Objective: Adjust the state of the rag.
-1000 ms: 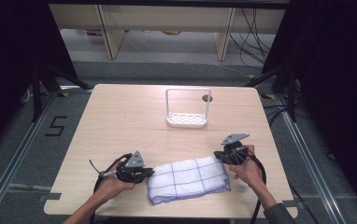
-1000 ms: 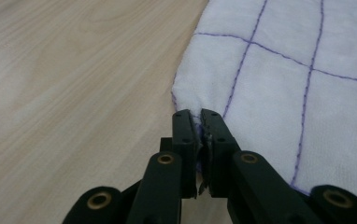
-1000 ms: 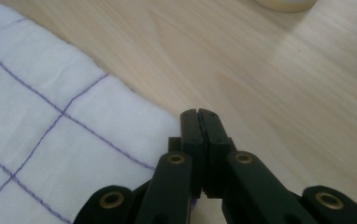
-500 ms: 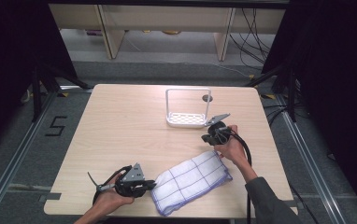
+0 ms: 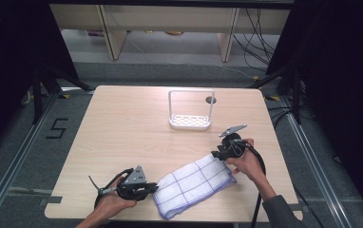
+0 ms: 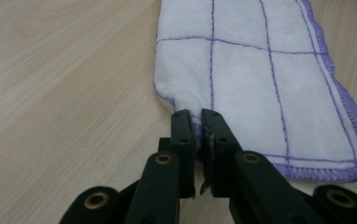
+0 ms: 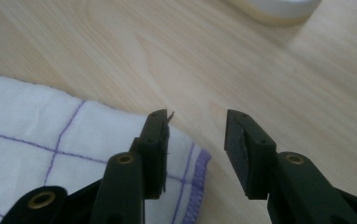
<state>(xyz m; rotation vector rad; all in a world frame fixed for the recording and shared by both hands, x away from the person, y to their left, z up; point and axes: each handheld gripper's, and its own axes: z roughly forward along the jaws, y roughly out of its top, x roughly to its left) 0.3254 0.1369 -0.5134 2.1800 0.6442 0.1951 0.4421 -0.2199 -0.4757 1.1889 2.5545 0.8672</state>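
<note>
Lab: rig frame (image 5: 8,156), cables (image 5: 258,23)

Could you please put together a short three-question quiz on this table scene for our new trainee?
1. True or false: the left tongs are shut on an edge of the white cloth with purple grid lines.
2. Which describes the right tongs? A: clamped on the cloth. B: jaws apart, nothing between the pads. C: holding the rack.
3. Fill in: the white plastic rack with a tall wire handle stands on the light wooden ____.

Key: 1 true. 2 B; the jaws have just been opening, over the cloth's corner. 3 table.
</note>
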